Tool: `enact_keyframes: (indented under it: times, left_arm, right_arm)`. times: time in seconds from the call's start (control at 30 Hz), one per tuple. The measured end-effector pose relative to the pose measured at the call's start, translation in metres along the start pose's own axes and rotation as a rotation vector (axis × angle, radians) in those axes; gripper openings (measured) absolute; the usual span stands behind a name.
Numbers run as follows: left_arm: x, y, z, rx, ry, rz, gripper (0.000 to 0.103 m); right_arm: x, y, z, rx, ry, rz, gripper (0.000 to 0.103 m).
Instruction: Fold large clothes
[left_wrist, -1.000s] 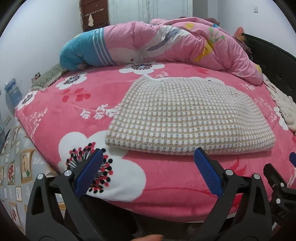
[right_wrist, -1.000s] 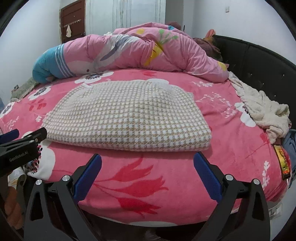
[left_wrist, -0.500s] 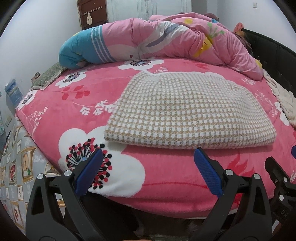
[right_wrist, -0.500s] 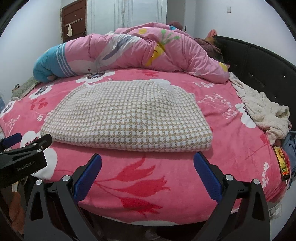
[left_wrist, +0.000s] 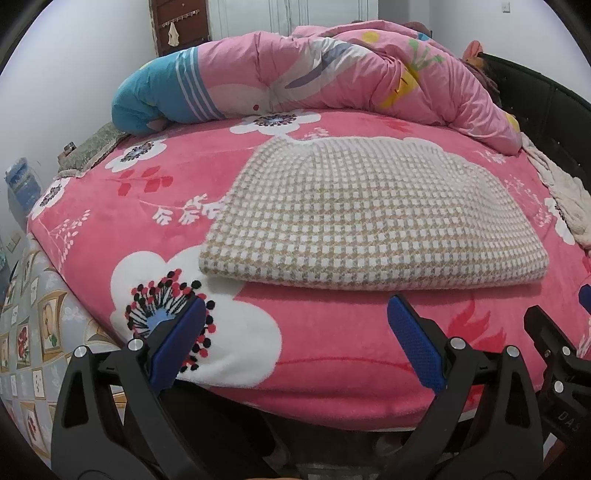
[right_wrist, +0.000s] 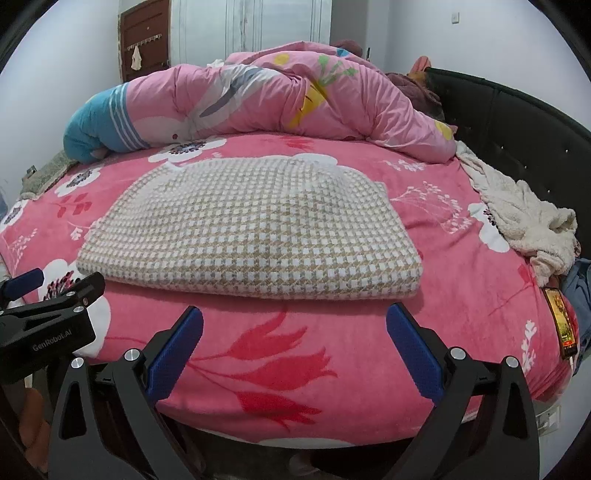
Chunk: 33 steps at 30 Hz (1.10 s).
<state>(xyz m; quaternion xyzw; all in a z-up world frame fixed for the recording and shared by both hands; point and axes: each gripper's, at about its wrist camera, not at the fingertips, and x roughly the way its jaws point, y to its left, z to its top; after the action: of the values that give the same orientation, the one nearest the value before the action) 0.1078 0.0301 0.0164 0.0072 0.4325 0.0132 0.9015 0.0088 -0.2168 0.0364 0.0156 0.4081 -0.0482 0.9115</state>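
Garment: we see the folded checked garment (left_wrist: 369, 221) mid-frame on the bed (left_wrist: 314, 354).
Left gripper (left_wrist: 295, 321): our jaws apart, empty, at bottom of frame.
Right gripper (right_wrist: 295, 321): the same.

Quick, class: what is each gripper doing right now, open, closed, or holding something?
Left gripper: open, holding nothing, short of the folded checked garment.
Right gripper: open, holding nothing, also short of the garment.

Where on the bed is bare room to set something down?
Bare bedspread lies between the folded checked garment and the near edge, and left of the garment. The far side is crowded by the pink quilt, the right by a cream blanket.
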Motion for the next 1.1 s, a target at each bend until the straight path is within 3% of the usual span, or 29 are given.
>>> enact_keyframes:
  times: [1.1]
  left_arm:
    - [0.0032, 0.0028, -0.0017, -0.006, 0.008, 0.004, 0.095]
  right_arm:
    - [0.0023, 0.0046, 0.0002, -0.014, 0.01, -0.005, 0.097]
